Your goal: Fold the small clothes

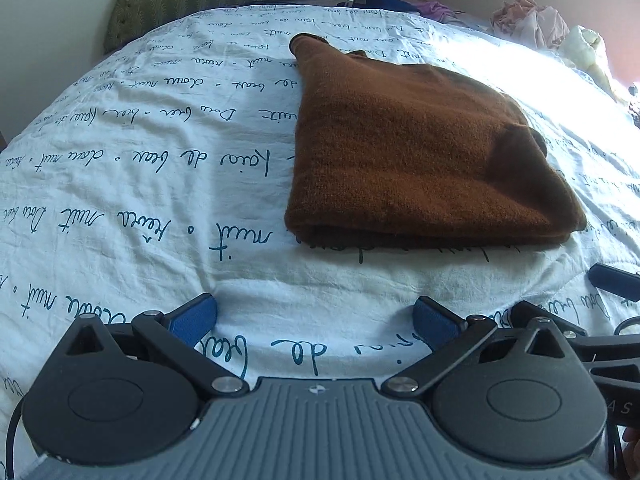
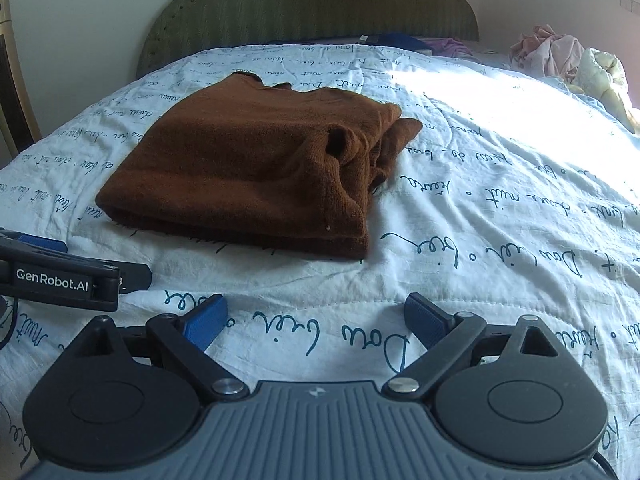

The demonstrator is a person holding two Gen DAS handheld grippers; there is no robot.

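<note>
Brown knit sweater [image 2: 256, 168] lies folded into a thick, fuzzy rectangle on the bed, loose sleeve bunched at its right edge. It sits on a wrinkled white quilt [image 2: 480, 208] printed with teal script (green ribbed headboard [image 2: 304, 12] behind). Left gripper [image 1: 316, 320] and right gripper [image 2: 316, 318] both spread wide, nothing between the blue pads, each short of the sweater's near fold. Crumpled pink clothes [image 2: 552, 52] far right.

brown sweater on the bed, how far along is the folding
Done: the brown sweater lies folded in a compact stack on the printed bedspread. In hand: nothing; the left gripper and right gripper are open and empty. Left: perhaps the bunched sleeve edge and the crumpled pink clothes.
</note>
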